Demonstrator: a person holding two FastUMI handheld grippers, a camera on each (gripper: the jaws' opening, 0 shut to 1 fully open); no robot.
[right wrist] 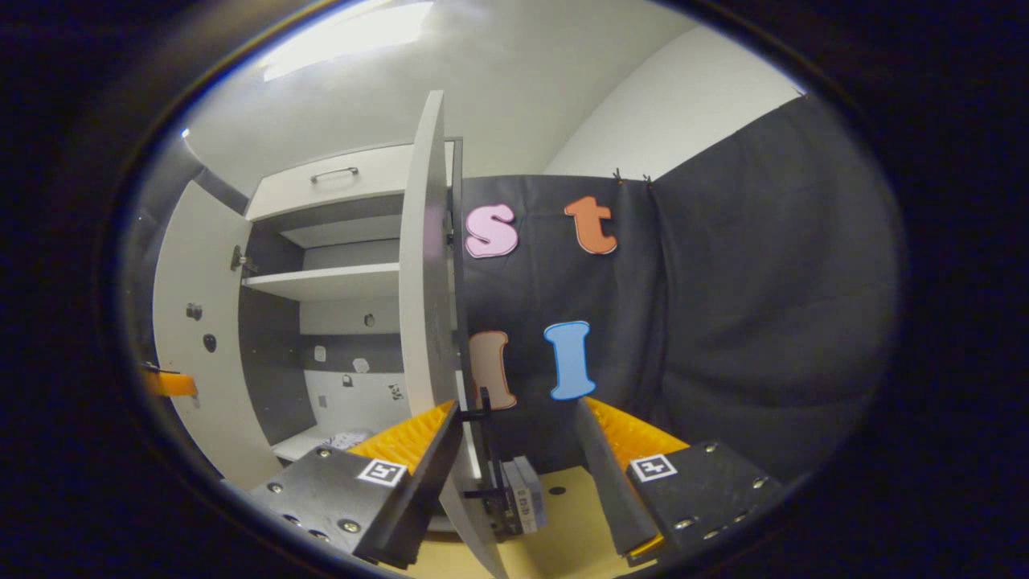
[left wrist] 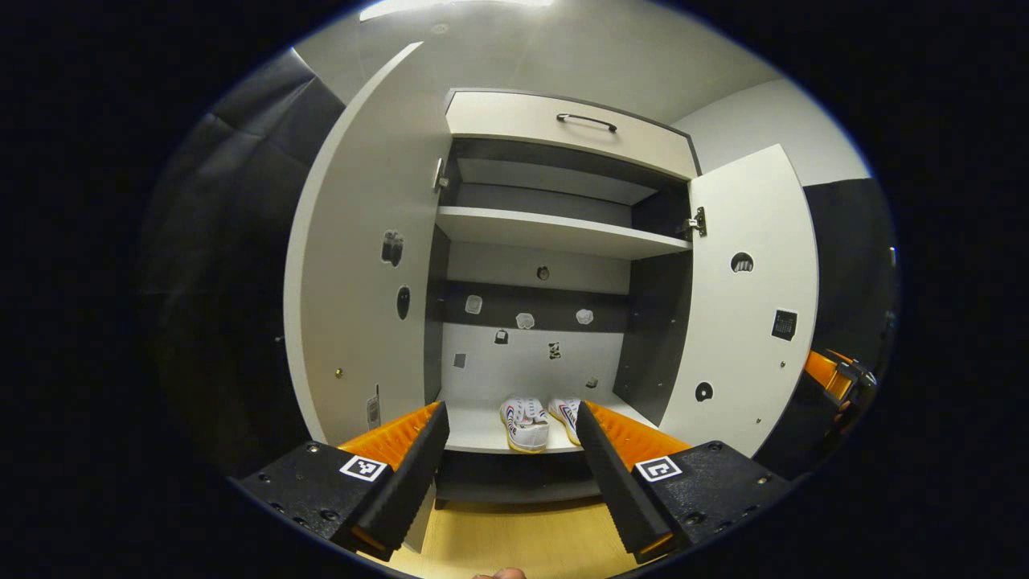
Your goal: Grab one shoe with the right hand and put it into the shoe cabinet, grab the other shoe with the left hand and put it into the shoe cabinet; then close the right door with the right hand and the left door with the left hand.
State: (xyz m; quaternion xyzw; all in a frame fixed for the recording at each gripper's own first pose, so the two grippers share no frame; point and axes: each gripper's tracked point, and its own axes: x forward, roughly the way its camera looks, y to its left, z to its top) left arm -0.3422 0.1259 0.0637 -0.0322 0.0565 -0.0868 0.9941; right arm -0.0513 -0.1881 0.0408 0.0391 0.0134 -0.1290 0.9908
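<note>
Shoes (left wrist: pixel 540 420) seen on cabinet floor | right door (right wrist: pixel 424 322) to be pushed shut on its outer face (edge-on) | right tongs (right wrist: pixel 518 450) spread, empty | left tongs (left wrist: pixel 511 446) spread, empty

Two shoes (left wrist: pixel 540 420) side by side on cabinet's bottom shelf (left wrist: pixel 474 430); open doors (left wrist: pixel 362 281) flanking; drawer (left wrist: pixel 563 133) above
</note>
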